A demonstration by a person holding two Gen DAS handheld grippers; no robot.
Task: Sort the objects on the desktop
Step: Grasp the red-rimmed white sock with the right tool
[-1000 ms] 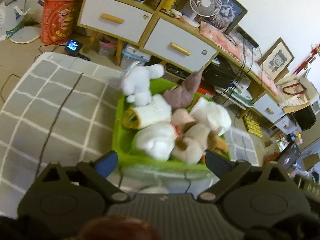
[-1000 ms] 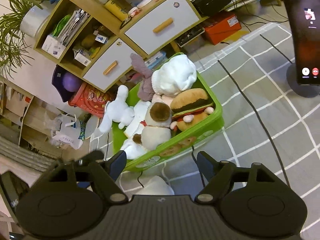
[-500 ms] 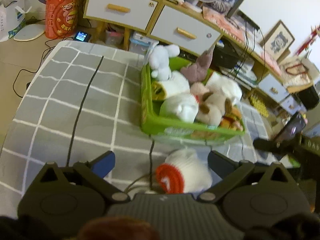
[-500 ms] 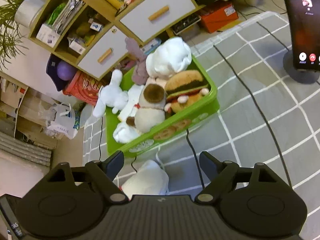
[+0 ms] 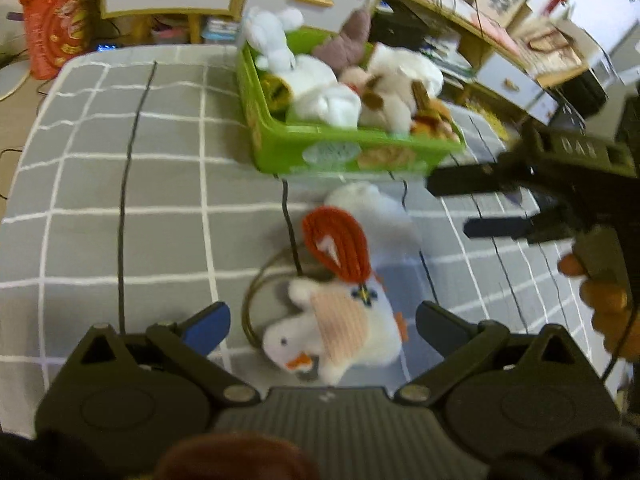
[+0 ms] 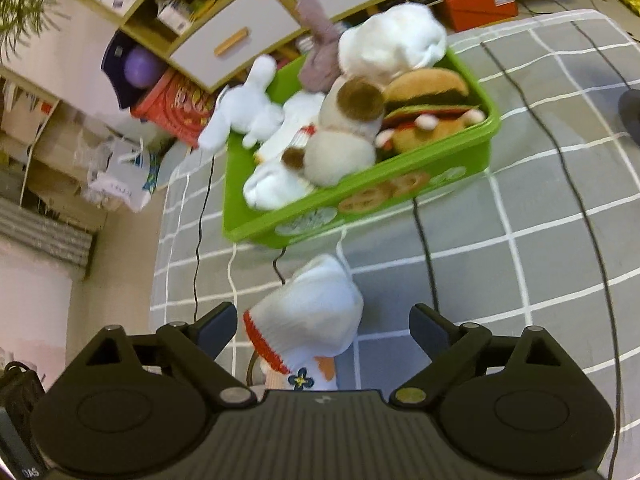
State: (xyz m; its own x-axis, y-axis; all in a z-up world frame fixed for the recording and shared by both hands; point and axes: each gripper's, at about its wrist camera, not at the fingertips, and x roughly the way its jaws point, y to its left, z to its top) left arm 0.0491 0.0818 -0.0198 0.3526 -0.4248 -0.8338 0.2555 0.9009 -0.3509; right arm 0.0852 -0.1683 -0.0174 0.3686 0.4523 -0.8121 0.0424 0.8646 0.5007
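Spread over the table, a grey checked cloth (image 5: 120,208) carries the white knitted sock with a red cuff (image 6: 312,312), seen lengthwise toward the far green plastic bin (image 6: 360,204), between the right gripper (image 6: 320,328)'s opening, empty jaws.

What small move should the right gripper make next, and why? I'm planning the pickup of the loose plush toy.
Probably ease the right gripper down over the white plush toy. Its jaws are opening, the toy lies on the grey checked cloth between its fingers, unpinched, outside the green bin. The left gripper is also open above it.
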